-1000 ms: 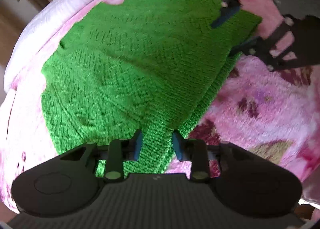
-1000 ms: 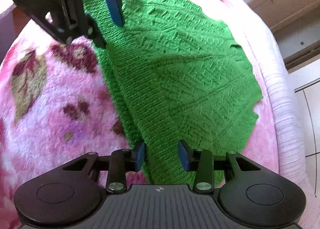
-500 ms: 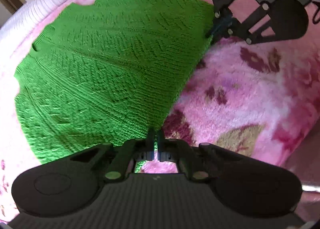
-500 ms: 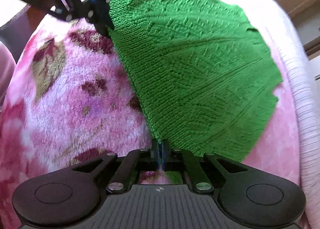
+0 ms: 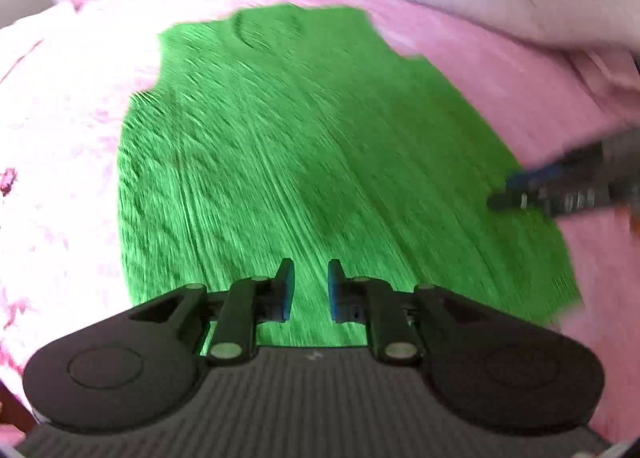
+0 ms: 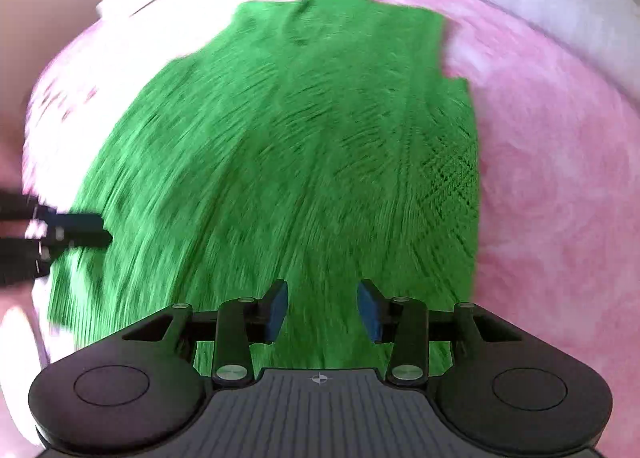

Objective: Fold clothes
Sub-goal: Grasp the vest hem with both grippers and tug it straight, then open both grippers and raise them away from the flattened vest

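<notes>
Fold laid – sweater flat; left gripper and right gripper just opened, empty – regrasp next.

The left gripper has a black body with two rounded lobes, each bearing a shallow pressed circle, and between them a grey ribbed centre panel with a small pale mark at its top edge. Black link bars run forward from silver round pivot screws to two black fingers lined with blue pads. The right gripper is built the same: black lobes with pressed circles, a grey ribbed panel with a small crosshair mark, silver screws on the link bars, and blue pads on the black fingers. Seen from the side, each gripper shows as a blurred black bar with silver screws and a blue tip.
</notes>
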A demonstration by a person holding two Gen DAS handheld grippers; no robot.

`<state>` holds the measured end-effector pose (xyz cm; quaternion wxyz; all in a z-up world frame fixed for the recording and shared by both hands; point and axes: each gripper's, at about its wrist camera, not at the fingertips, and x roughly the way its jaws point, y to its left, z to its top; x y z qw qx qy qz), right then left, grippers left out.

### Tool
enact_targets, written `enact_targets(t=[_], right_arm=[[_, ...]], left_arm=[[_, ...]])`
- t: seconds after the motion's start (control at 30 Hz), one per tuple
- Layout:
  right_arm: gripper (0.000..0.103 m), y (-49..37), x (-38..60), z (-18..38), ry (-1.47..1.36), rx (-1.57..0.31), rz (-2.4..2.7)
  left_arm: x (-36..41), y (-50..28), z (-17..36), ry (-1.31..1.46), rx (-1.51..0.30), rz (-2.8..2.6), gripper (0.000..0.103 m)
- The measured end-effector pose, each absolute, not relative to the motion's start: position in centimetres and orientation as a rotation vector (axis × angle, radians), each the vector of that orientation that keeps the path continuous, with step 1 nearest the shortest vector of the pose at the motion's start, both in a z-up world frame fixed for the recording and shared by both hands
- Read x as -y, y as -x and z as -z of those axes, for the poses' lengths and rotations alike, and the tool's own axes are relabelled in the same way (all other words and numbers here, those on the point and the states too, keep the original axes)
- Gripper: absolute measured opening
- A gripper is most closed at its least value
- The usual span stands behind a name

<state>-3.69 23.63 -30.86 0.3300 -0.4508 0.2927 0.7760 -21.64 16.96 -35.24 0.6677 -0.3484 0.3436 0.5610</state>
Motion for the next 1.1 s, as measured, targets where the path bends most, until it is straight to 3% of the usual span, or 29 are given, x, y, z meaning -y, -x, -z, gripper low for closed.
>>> enact_targets(t=[0.13, 0.27, 0.47, 0.7, 0.9, 1.1], right_arm=[[0.042, 6.0, -23.4, 34.2, 1.137, -0.790, -2.028], [0.042, 4.5, -18.7, 36.8, 1.258, -0.551, -2.092], [0.042, -2.0, -13.3, 36.6, 1.357, -0.523, -2.055], [0.042, 0.6, -15.8, 33.8, 1.267, -0.578, -1.981], [0.042, 0.5, -16.5, 36.5, 1.188, -0.719, -1.883], [0.043, -1.0, -12.6, 35.1, 1.338, -0.779, -1.701]], left_arm=[[-18.9, 19.8, 38.0, 0.850, -0.778, -1.252, 0.013], [-14.0, 17.6, 38.6, 0.765, -0.859, -1.203, 0.012], [-6.6, 17.3, 37.7, 0.745, -0.907, -1.212, 0.012], [-9.2, 21.1, 34.4, 0.747, -0.824, -1.401, 0.016], [-8.1, 22.2, 36.5, 0.901, -0.893, -1.421, 0.021], [-5.0, 22.1, 34.3, 1.040, -0.974, -1.335, 0.021]])
